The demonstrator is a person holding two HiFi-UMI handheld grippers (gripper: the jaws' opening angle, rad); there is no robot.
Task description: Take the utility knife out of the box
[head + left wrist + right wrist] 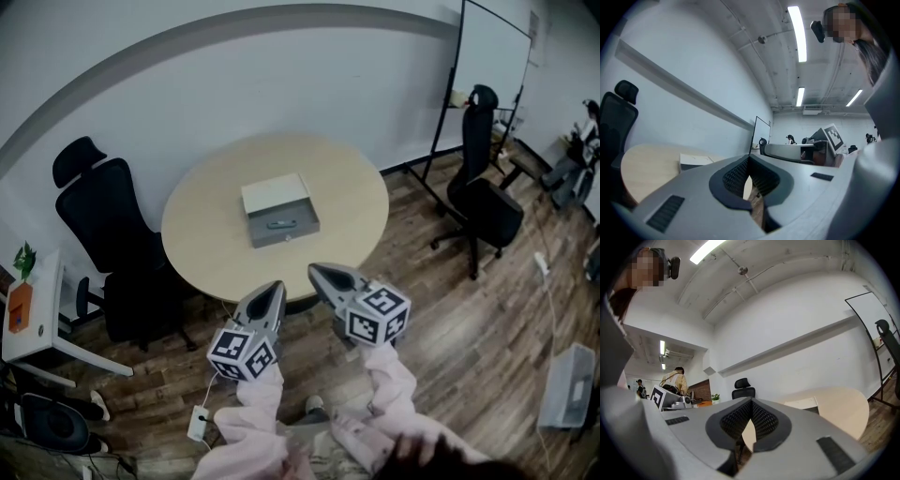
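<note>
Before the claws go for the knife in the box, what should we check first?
1. Lid of the box open: ok.
2. The utility knife lying inside the box: ok.
3. The left claw open to grab: not ok, shut and empty.
4. The right claw open: not ok, shut and empty.
5. Claws at the box: not ok, both at the near edge of the table.
6. Knife blade tucked in: cannot tell, too small.

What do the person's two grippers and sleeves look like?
The left gripper and right gripper are grey wedges tapering to points, with black textured pads. Each carries a cube of black-and-white square markers. The sleeves are pale pink.
</note>
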